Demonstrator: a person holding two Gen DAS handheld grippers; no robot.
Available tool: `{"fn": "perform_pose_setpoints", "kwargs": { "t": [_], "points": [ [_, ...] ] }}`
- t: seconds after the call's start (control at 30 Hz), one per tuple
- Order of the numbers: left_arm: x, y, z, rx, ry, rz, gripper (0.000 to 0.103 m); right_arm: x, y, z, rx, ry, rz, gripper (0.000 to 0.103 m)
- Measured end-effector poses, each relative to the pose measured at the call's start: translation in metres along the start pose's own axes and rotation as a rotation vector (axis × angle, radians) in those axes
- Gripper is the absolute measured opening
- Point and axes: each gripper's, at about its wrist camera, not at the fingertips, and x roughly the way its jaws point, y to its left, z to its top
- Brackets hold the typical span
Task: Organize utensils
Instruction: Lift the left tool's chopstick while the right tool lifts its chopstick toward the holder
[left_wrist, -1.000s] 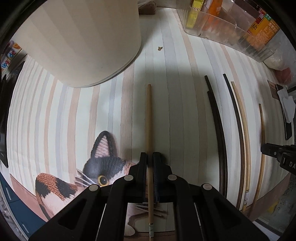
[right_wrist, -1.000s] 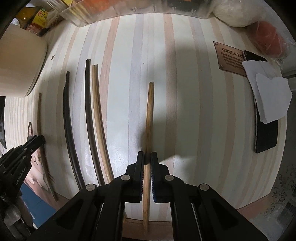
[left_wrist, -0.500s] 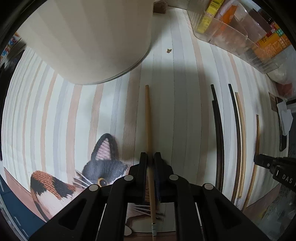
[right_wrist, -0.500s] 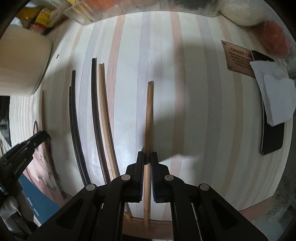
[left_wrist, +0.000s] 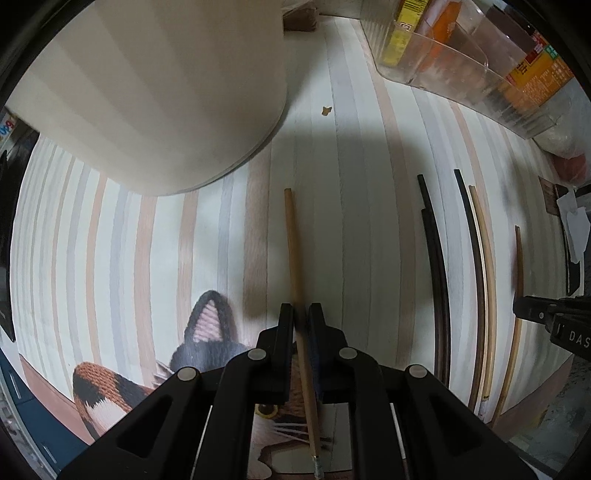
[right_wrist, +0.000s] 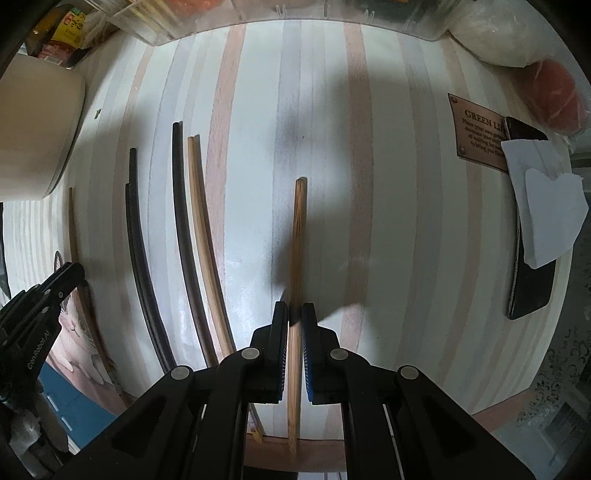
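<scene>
- We hold our left gripper (left_wrist: 301, 314) pointing down over the striped worktop (left_wrist: 369, 221), its jaws closed on a tan chopstick (left_wrist: 293, 254).
- This chopstick runs forward from between the jaws above the cloth; its rear end sticks out behind the fingers over the cat picture (left_wrist: 207, 332).
- We hold our right gripper (right_wrist: 294, 314) also pointing down, jaws clamped on a brown chopstick (right_wrist: 298, 236) that runs forward above the worktop and sticks out behind past the worktop's near edge.
- Between the two grippers lie the loose chopsticks: in the right wrist view, a dark pair (right_wrist: 135, 240) touching each other, then a dark stick (right_wrist: 181, 221) just beside a light stick (right_wrist: 201, 221).
- In the left wrist view the same row sits right of the held stick: dark pair (left_wrist: 436, 273), dark stick (left_wrist: 472, 258), light stick (left_wrist: 485, 258).
- The right gripper (left_wrist: 546, 317) shows at the left view's right edge with its brown chopstick (left_wrist: 519, 266).
- A large cream pot (left_wrist: 166, 92) stands at the worktop's far left, well apart from the sticks.
- A clear bin (left_wrist: 461, 62) of packets sits along the far edge.
- At the right lie a brown plaque (right_wrist: 476, 133), a dark phone (right_wrist: 532, 288) and a white tissue (right_wrist: 546, 206) partly covering it.
</scene>
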Motion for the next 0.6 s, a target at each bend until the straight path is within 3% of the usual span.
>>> {"fn": "perform_pose_setpoints", "kwargs": {
  "t": [0.13,0.27,0.6],
  "points": [
    [0.001,-0.004,0.003,0.009,-0.01,-0.001,0.006,0.005,0.008,0.002,-0.022,0.004,-0.044,0.008],
    [-0.003,0.0,0.0,-0.004,-0.016,-0.011,0.004,0.003,0.022,-0.002,-0.041,-0.061,-0.079,0.007],
    [-0.082,0.018,-0.024,-0.011,-0.192,-0.082,0.004,-0.054,0.01,-0.042,0.028,-0.299,0.075,0.006]
  ]
}}
